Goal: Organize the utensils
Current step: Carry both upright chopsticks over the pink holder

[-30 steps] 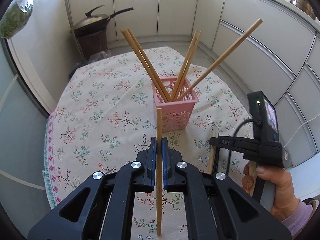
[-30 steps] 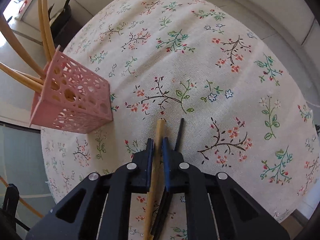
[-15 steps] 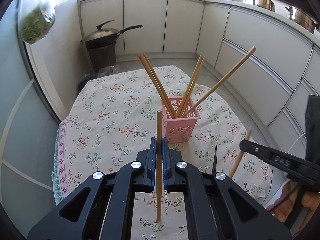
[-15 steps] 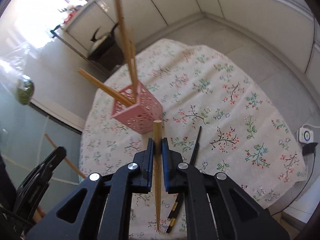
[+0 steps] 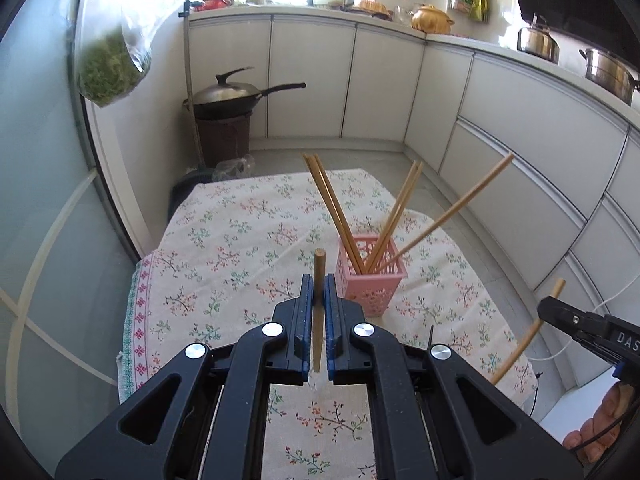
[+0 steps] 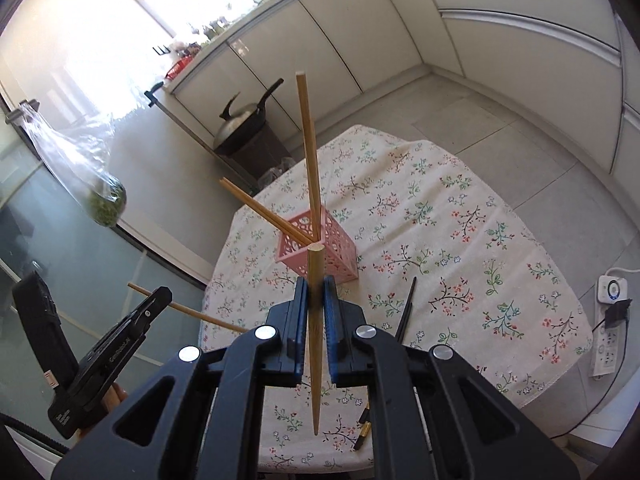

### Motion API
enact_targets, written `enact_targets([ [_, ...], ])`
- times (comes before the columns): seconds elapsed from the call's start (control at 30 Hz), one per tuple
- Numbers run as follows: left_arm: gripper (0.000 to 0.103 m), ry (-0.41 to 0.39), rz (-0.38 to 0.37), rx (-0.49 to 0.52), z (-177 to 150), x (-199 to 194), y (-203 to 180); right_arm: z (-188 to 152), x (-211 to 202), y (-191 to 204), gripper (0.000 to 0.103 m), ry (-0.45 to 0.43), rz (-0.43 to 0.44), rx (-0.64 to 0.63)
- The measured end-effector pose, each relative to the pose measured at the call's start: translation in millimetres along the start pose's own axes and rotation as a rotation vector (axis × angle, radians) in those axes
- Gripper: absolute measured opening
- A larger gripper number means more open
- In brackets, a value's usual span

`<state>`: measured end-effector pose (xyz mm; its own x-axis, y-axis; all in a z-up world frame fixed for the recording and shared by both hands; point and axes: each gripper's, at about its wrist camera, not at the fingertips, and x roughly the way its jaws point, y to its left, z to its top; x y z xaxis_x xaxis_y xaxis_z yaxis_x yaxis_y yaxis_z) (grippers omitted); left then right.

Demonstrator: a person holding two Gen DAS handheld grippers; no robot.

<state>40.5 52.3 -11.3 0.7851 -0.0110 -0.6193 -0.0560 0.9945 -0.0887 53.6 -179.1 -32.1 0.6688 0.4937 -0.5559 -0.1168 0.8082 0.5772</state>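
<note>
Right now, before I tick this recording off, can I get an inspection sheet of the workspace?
Surface: floral tablecloth covers the table.
Job's things: pink perforated plastic basket stands upright with bamboo chopsticks leaning out; black chopstick lies on the cloth.
Clutter: nothing seen.
Grippers: left gripper shut on one bamboo chopstick; right gripper shut on another.
Cables: white power strip and cords on the floor.
Surroundings: white cabinets, lidded wok.

Background's a regular kitchen — lidded wok [image 5: 236, 94] parked on a brown bin [image 5: 224, 136], clear bag of greens [image 5: 108, 68] hanging at the left, steel pots [image 5: 608, 74] on the counter. White power strip [image 6: 606, 344] lies on the floor — flowered tablecloth [image 5: 240, 240] over the table.
</note>
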Motion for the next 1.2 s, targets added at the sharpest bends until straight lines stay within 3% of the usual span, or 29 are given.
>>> enact_targets([
  [0.27, 0.005, -0.033, -0.005, -0.050, 15.8, -9.0, 9.0, 9.6, -34.1, -12.7, 0.008, -0.125, 0.007, 0.045],
  [0.5, 0.005, -0.113, -0.024, -0.080, 43.1, -27.5, 10.7, 12.3, -53.4, -15.8, 0.008, -0.238, -0.024, 0.016],
  [0.9, 0.005, -0.222, -0.102, -0.103, 98.3, -27.6, -14.7, 18.2, -52.3, -25.2, 0.008, -0.253, -0.043, 0.014],
  [1.2, 0.005, -0.206, -0.129, -0.136, 107.9, 1.3, -23.9, 19.0, -56.3, -35.4, 0.008, -0.263, -0.071, 0.006],
])
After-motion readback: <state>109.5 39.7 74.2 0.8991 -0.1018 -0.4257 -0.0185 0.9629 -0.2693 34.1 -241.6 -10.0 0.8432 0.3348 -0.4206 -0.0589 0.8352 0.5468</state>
